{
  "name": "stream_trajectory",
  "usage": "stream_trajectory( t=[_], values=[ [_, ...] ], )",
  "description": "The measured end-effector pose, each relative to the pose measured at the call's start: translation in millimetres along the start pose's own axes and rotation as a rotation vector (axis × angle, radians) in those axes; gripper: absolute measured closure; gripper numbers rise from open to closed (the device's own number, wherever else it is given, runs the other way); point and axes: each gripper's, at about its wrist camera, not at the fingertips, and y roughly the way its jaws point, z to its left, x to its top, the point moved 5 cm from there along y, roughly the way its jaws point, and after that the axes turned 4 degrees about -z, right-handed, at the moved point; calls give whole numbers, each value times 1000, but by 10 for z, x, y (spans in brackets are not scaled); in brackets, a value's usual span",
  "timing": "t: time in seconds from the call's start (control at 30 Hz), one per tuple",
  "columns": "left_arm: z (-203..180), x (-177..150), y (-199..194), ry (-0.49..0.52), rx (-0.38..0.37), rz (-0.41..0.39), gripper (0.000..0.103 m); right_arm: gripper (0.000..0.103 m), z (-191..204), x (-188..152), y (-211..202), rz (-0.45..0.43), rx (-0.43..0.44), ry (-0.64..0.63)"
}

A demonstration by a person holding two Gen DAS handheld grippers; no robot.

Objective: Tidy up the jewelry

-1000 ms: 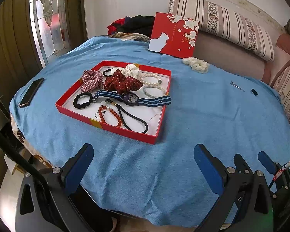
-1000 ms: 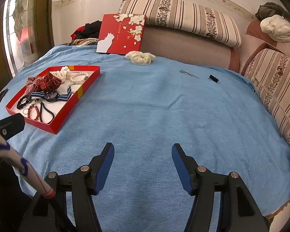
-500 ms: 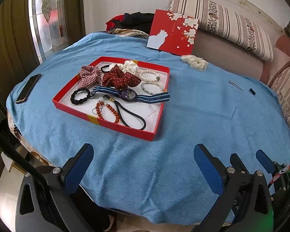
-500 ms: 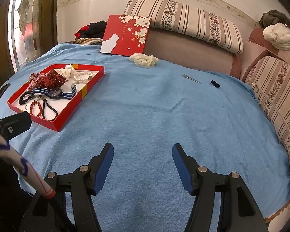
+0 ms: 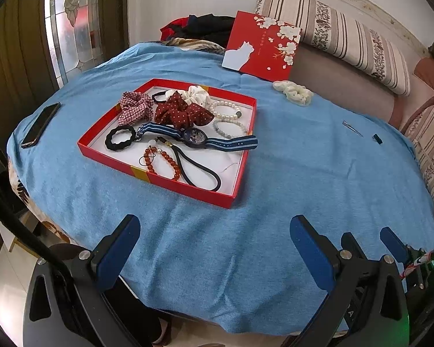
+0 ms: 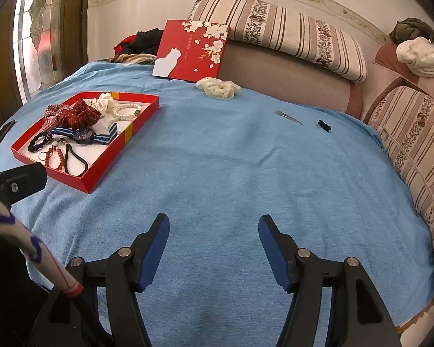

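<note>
A red tray (image 5: 170, 185) (image 6: 110, 159) on the blue cloth holds scrunchies, pearl and red bead bracelets, black hair ties and a blue striped watch (image 5: 195, 137). A white scrunchie (image 5: 293, 93) (image 6: 218, 88), a silver hair clip (image 5: 352, 125) (image 6: 289, 117) and a small black clip (image 5: 376, 138) (image 6: 324, 125) lie loose on the cloth. My left gripper (image 5: 214, 240) is open and empty, near the table's front edge below the tray. My right gripper (image 6: 214, 238) is open and empty over bare cloth, right of the tray.
A red lid with a white cat (image 5: 261, 46) (image 6: 191, 50) leans against the striped sofa behind the table. A black phone (image 5: 40, 124) lies at the left edge. A glass door is at far left. The cloth drops off at the front edge.
Both grippers have risen and tilted slightly, so the tray and table sit a bit farther off in view. Both stay open and empty.
</note>
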Motion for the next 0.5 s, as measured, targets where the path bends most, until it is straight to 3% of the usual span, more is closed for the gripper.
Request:
stream_trajectory(
  t=[0.5],
  values=[
    [111,8,62,-30,-3,19,0,35,101,-11,18,7,12,-23]
  ],
)
